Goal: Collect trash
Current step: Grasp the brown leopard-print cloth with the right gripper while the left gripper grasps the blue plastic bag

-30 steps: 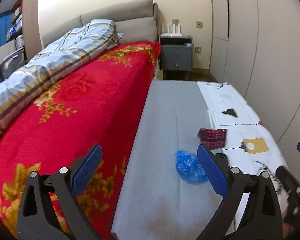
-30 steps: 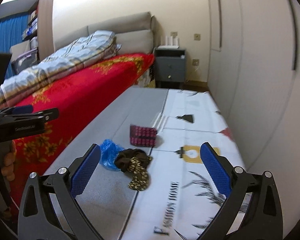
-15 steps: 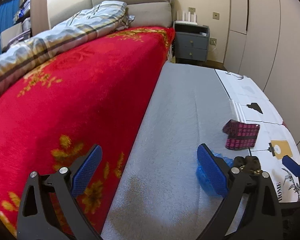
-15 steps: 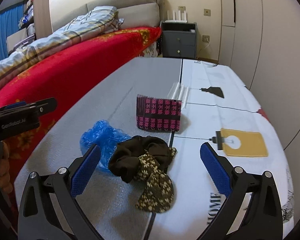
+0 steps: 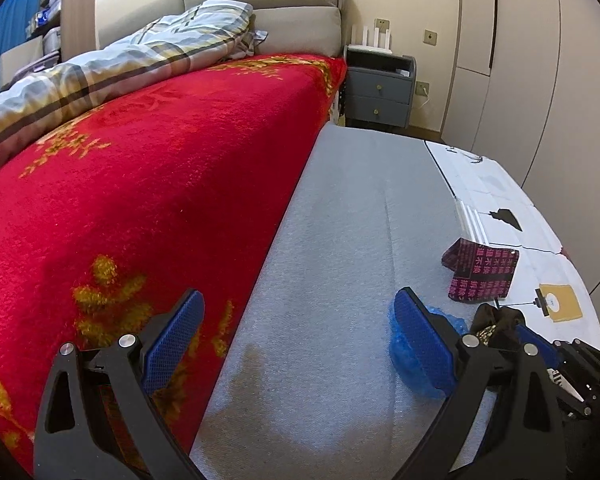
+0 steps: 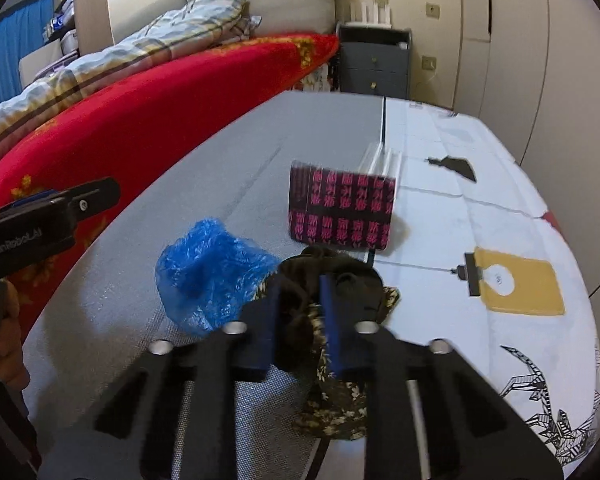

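A dark floral cloth (image 6: 336,392) lies on the floor mats, and my right gripper (image 6: 300,316) is shut on its bunched top. A crumpled blue plastic bag (image 6: 208,276) lies just left of it, touching the cloth. A black and pink patterned packet (image 6: 342,210) stands behind them. My left gripper (image 5: 296,336) is open and empty, low over the grey mat (image 5: 352,220), with its right finger in front of the blue bag (image 5: 446,320). The cloth (image 5: 496,320) and packet (image 5: 484,276) also show in the left wrist view.
A bed with a red floral blanket (image 5: 140,184) and a plaid quilt (image 5: 120,68) runs along the left. A white printed mat (image 6: 480,216) lies on the right beside wardrobe doors (image 5: 540,60). A dark nightstand (image 5: 380,92) stands at the back.
My right gripper moved down and forward and closed on the dark floral cloth. My left gripper drifted slightly forward and stayed open.
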`<state>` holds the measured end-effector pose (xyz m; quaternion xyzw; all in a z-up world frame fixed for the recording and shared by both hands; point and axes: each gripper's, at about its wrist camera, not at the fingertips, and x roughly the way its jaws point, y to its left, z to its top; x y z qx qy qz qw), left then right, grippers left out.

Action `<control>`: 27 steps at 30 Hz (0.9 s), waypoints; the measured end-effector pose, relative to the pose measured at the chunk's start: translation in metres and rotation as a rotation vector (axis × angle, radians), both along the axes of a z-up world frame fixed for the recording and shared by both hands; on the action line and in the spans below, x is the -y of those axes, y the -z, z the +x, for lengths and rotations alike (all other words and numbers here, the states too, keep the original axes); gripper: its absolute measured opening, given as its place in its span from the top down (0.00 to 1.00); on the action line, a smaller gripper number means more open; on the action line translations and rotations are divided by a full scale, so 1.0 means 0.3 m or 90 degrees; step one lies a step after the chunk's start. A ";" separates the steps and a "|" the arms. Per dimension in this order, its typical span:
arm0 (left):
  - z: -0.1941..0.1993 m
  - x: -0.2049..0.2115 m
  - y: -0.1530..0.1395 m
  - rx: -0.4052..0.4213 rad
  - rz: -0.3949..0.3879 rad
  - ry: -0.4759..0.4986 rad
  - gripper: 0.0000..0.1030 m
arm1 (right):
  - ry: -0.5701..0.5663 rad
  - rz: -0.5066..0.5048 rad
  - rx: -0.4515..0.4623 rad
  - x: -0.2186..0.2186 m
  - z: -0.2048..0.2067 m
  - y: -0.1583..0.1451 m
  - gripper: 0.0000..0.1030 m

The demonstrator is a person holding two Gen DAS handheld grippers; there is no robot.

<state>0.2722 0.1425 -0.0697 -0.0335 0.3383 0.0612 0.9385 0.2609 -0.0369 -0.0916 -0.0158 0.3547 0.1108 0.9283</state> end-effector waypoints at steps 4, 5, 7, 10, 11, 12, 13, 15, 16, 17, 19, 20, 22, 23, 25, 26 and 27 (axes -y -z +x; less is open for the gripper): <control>-0.022 0.019 -0.016 0.033 -0.022 0.032 0.10 | 0.008 -0.008 0.057 0.044 -0.062 -0.077 0.87; -0.026 0.030 -0.018 0.042 -0.026 0.043 0.10 | 0.011 -0.006 0.063 0.058 -0.071 -0.093 0.87; -0.033 0.058 -0.015 0.057 -0.031 0.068 0.10 | 0.021 0.003 0.070 0.097 -0.095 -0.129 0.87; -0.028 0.110 0.012 0.055 -0.028 0.105 0.10 | 0.042 0.024 0.056 0.156 -0.121 -0.155 0.87; -0.022 0.124 0.022 0.053 -0.026 0.112 0.10 | 0.048 0.029 0.050 0.171 -0.129 -0.158 0.87; -0.015 0.140 0.033 0.051 -0.024 0.121 0.10 | 0.053 0.032 0.046 0.185 -0.137 -0.161 0.87; -0.009 0.152 0.041 0.048 -0.023 0.126 0.10 | 0.058 0.038 0.041 0.199 -0.149 -0.163 0.87; 0.009 0.177 0.063 0.041 -0.013 0.131 0.10 | 0.069 0.047 0.037 0.224 -0.172 -0.167 0.87; 0.015 0.184 0.069 0.039 -0.012 0.135 0.10 | 0.070 0.049 0.036 0.229 -0.180 -0.167 0.87; 0.025 0.192 0.079 0.034 -0.013 0.139 0.10 | 0.072 0.050 0.034 0.237 -0.188 -0.168 0.87; 0.044 0.201 0.097 0.018 -0.018 0.141 0.10 | 0.073 0.049 0.031 0.245 -0.198 -0.167 0.87; 0.049 0.201 0.100 0.014 -0.020 0.141 0.10 | 0.072 0.048 0.030 0.248 -0.202 -0.166 0.87; 0.060 0.205 0.105 0.003 -0.023 0.144 0.10 | 0.070 0.049 0.030 0.251 -0.207 -0.166 0.86; 0.059 0.204 0.104 0.004 -0.024 0.145 0.10 | 0.071 0.045 0.030 0.251 -0.208 -0.165 0.86; 0.060 0.208 0.104 0.003 -0.024 0.147 0.10 | 0.070 0.045 0.027 0.253 -0.210 -0.161 0.86; 0.062 0.210 0.107 0.000 -0.023 0.148 0.10 | 0.070 0.045 0.025 0.253 -0.209 -0.158 0.86; 0.065 0.212 0.109 -0.005 -0.022 0.150 0.10 | 0.070 0.045 0.025 0.253 -0.210 -0.157 0.86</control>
